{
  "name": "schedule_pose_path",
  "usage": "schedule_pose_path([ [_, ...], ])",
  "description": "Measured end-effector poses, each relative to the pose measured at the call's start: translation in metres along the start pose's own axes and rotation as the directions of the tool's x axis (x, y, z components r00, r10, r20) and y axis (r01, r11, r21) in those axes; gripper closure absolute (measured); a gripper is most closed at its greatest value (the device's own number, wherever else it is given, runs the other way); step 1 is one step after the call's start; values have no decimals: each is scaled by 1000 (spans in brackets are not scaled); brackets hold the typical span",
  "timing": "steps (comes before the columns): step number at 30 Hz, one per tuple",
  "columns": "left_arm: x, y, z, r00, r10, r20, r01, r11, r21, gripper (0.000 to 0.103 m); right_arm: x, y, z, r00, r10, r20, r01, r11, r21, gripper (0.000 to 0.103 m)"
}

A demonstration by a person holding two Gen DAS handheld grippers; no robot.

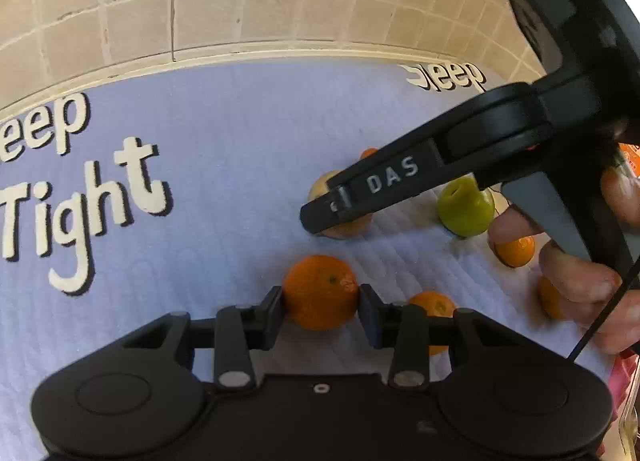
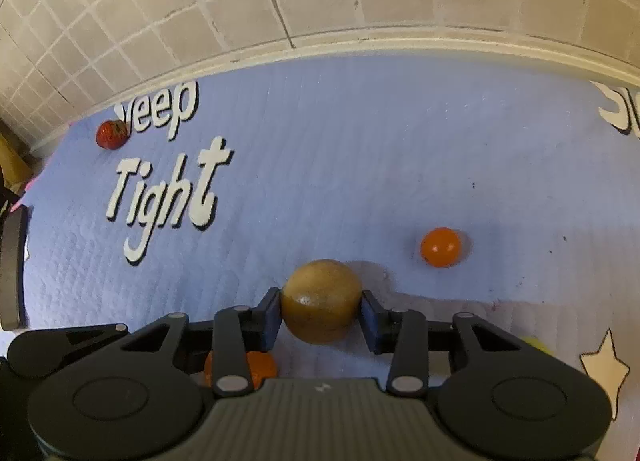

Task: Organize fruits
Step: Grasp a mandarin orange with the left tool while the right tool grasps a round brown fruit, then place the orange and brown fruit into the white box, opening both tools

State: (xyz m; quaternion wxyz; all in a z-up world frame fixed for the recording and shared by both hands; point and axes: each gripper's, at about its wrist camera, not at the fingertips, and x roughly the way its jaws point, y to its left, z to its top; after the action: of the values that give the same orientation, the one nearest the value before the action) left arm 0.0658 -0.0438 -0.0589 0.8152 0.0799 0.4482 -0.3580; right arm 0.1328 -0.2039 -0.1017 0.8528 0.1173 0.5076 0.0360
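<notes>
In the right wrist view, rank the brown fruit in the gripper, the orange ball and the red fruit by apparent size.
1. Brown fruit, though it sits nearest the camera.
2. Orange ball.
3. Red fruit, only slightly smaller-looking and farther away, so this order is unsure.

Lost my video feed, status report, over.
Left gripper shut on orange. Right gripper shut on brown fruit. Green fruit on blue mat; nothing blocking.

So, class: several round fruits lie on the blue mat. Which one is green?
The green apple, right of the brownish fruit that the right gripper holds. The others near it are oranges, one held in the left gripper.
</notes>
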Motion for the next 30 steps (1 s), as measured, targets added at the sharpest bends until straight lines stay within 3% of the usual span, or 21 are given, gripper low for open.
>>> schedule_pose_path([
  [4, -13, -7, 8, 1000, -3, 27, 2, 999, 34, 56, -26, -6, 0, 998, 28, 48, -29, 999, 25, 61],
  [8, -36, -27, 24, 994, -23, 104, 12, 995, 100, 56, -76, -21, 0, 988, 30, 150, -40, 997, 65, 61],
  [11, -51, -48, 41, 984, -66, 162, 39, 986, 164, 56, -123, -37, -5, 970, 10, 243, -33, 995, 93, 61],
  [15, -62, -86, 63, 967, -136, 215, 78, 963, 257, 56, -190, -68, -22, 927, -63, 370, 6, 988, 154, 61],
  [19, -62, -133, 89, 944, -228, 239, 138, 929, 344, 56, -251, -110, -48, 866, -193, 462, 77, 963, 258, 61],
  [24, -36, -191, 119, 920, -343, 188, 242, 877, 415, 56, -298, -171, -82, 806, -360, 470, 149, 892, 427, 61],
  [27, -14, -228, 120, 917, -377, 129, 270, 826, 494, 56, -304, -205, -107, 796, -426, 429, 172, 840, 515, 61],
  [30, 11, -264, 115, 916, -398, 54, 306, 778, 549, 56, -296, -241, -131, 809, -456, 371, 161, 779, 606, 61],
])
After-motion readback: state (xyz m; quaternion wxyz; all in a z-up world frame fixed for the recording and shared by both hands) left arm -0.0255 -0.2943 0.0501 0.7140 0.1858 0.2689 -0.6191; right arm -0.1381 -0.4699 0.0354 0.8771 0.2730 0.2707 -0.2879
